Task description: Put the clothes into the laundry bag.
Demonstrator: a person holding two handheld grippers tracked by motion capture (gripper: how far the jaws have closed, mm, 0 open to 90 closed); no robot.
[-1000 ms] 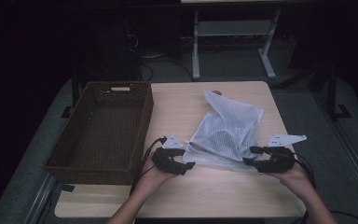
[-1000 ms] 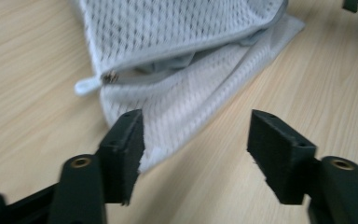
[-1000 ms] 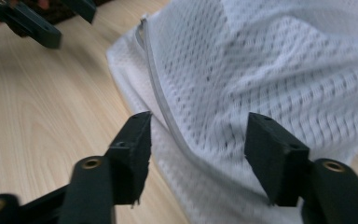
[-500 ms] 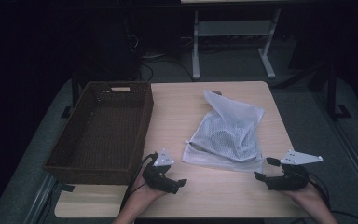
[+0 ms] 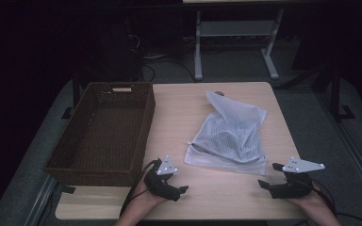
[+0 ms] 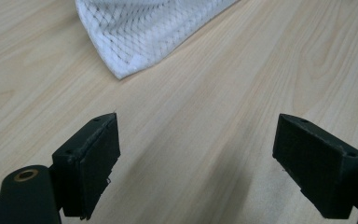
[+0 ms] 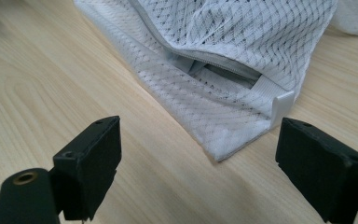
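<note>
White mesh bag (image 5: pixel 231 134) lies crumpled on the wooden table (image 5: pixel 217 197), right of centre, near edge roughly parallel to the table's near edge. Zipper (image 7: pixel 200 56) partly open along that near edge, in the right gripper view; a small white tab (image 7: pixel 282 105) sits at the bag's near right corner. Bag looks empty, limp, thin.

Left gripper (image 5: pixel 169 188) sits near the table's near edge, just short of the bag's near left corner; jaws wide apart, nothing between them. Right gripper (image 5: pixel 275 181) sits off the near right corner; jaws likewise spread, empty. Neither touches the mesh.

Brown wicker basket (image 5: pixel 101 136) stands at the left, empty, just beside the bag.

Judgement: step in hand is likely taking the bag by its two near corners. To do it well, come in low and flat, pinch the seamed corners rather than loose mesh, close both together, lift evenly so the bag does not sag or snag.
</note>
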